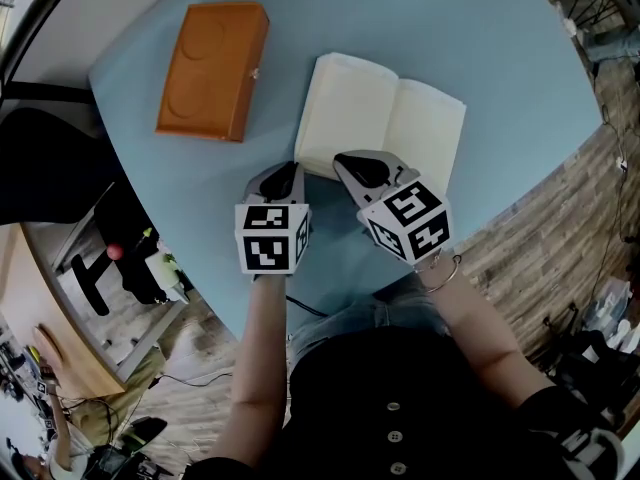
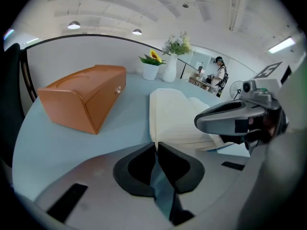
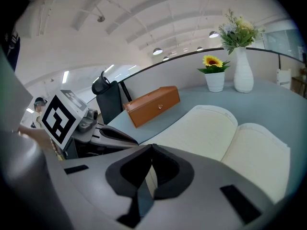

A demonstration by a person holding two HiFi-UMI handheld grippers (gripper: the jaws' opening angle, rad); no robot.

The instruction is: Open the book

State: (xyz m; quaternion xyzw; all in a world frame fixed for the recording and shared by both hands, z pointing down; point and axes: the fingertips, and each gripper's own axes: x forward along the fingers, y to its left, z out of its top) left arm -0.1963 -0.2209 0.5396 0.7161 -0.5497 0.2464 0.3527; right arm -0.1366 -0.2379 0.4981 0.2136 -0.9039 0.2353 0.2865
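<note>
Lying open and flat on the round, pale-blue bench (image 1: pixel 500 48), the book (image 1: pixel 380 128) shows two plain cream pages that curve gently down into the centre fold, with the stacked page edges visible as fine lines along the near side. It sits toward the person's edge of the bench, to the right of an orange-brown box (image 1: pixel 212 68) and well apart from it. The box is oblong and smooth, like leather or varnished wood, with shallow round hollows pressed into its lid and a small metal knob on the side that faces the book.

The left gripper (image 2: pixel 156 145) has its dark, matte jaws clenched together with nothing between them, the tips at the book's near left corner (touching or not, I cannot tell). The right gripper (image 3: pixel 152 147) also has its jaws pressed together and empty, poised over the near edge of the left page. Each grey plastic gripper carries a white cube printed with bold black square patterns.

At the far side of the bench stand a small white pot with a sunflower (image 3: pixel 214 75) and a tall white vase (image 3: pixel 243 71) of pale flowers.
</note>
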